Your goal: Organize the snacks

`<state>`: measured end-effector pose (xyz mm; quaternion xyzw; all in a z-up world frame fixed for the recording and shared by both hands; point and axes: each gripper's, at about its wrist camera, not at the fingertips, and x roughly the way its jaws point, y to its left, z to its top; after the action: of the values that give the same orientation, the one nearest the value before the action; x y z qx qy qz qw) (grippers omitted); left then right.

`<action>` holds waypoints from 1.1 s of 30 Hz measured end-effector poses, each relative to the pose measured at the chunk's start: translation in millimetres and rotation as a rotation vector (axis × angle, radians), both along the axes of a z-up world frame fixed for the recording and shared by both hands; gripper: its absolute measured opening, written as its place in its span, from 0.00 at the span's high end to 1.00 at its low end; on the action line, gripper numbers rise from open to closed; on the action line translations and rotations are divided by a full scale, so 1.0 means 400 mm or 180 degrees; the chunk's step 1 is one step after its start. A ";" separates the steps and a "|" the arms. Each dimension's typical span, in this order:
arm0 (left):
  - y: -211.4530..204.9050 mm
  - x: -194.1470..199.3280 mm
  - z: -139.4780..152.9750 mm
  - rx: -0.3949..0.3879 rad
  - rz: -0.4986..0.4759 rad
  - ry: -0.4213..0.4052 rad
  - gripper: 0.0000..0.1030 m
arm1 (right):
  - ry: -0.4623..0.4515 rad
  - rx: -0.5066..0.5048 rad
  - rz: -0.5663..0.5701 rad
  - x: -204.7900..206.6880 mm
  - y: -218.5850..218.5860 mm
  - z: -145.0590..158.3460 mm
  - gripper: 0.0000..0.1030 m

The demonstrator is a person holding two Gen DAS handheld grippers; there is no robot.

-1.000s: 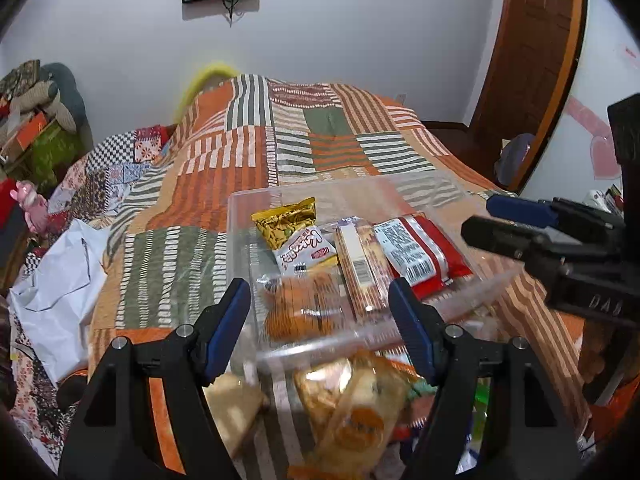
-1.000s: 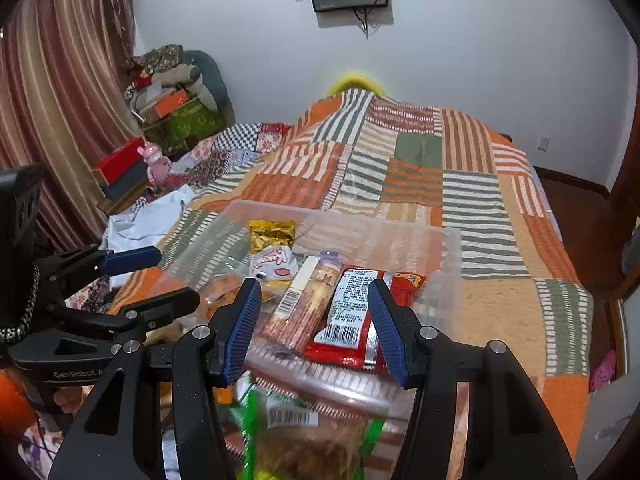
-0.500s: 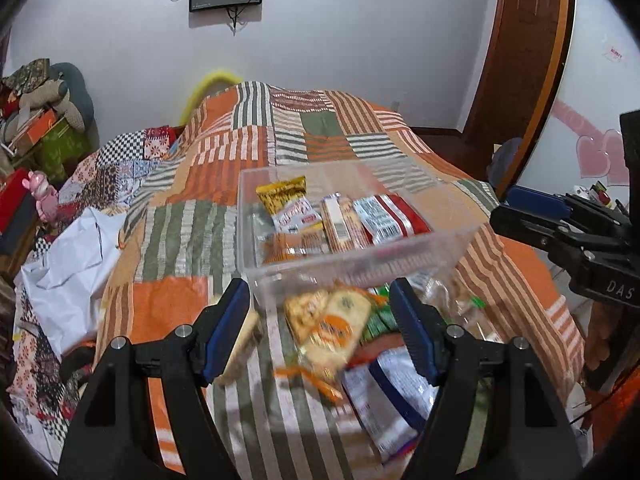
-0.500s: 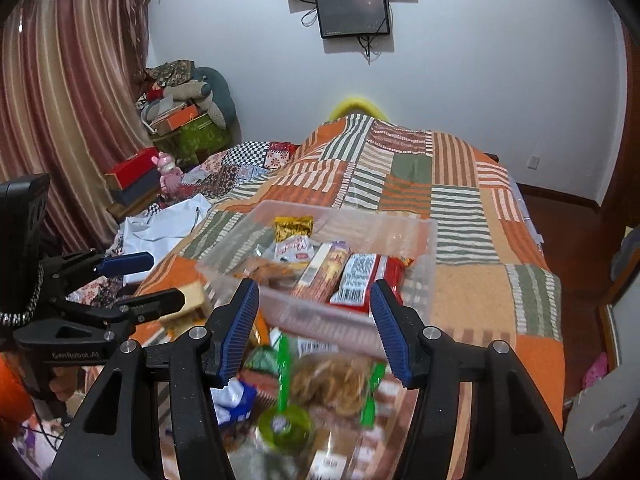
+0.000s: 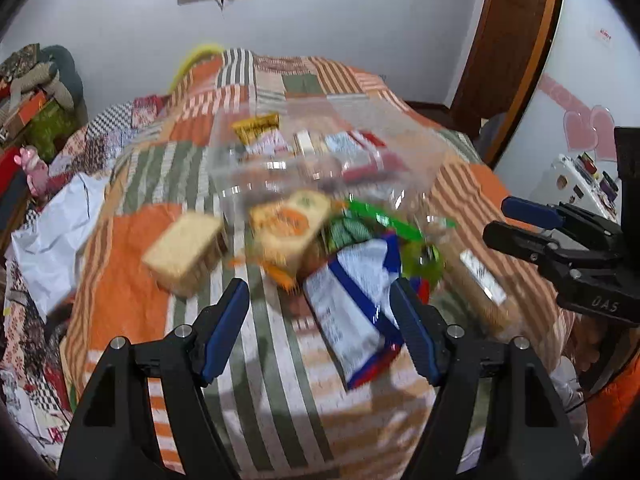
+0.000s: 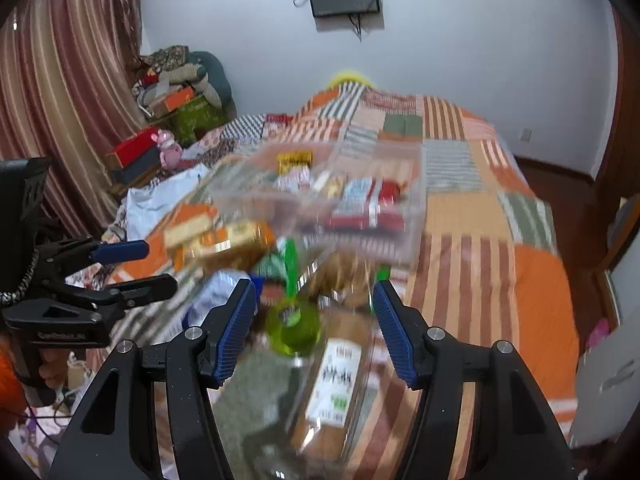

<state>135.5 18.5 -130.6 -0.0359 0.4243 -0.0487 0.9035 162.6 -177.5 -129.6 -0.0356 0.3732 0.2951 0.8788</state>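
A clear plastic box (image 5: 320, 168) sits on the striped patchwork bed (image 5: 132, 292), at twelve o'clock from both tools, with a yellow packet (image 5: 258, 127) at its far end and a red packet (image 6: 360, 216) beside some paler bars; the blur hides any finer detail. In front of the box, nearer the tools, loose snacks lie in a heap on the bed: a tan block of wafers (image 5: 184, 252) at about ten o'clock from the left tool (image 5: 320, 312), an orange-printed biscuit pack (image 5: 288, 228), a white and blue bag (image 5: 352, 300) reaching between the left tool's blue pads, a green cup-shaped item (image 6: 294, 326) and a long brown pack with a white label (image 6: 336, 380) lying between the right tool's pads. The left tool stands released, pads apart and pressing on nothing. The right tool (image 6: 314, 328) has just been opening its jaws and is also released, holding nothing, the brown pack merely below it.
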 end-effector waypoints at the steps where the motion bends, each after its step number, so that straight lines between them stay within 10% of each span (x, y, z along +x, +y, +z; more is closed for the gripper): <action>1: -0.001 -0.006 -0.007 -0.0005 0.0008 0.0012 0.30 | 0.0023 -0.0028 -0.0011 -0.005 -0.002 -0.014 0.44; 33: -0.069 0.090 -0.108 -0.0555 0.0136 0.0302 0.16 | 0.0426 -0.0118 -0.0013 -0.026 -0.044 -0.127 0.54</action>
<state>171.5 -9.2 -173.8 -0.1257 0.4599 -0.0644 0.8766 152.1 -195.3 -180.5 -0.0313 0.4367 0.2881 0.8517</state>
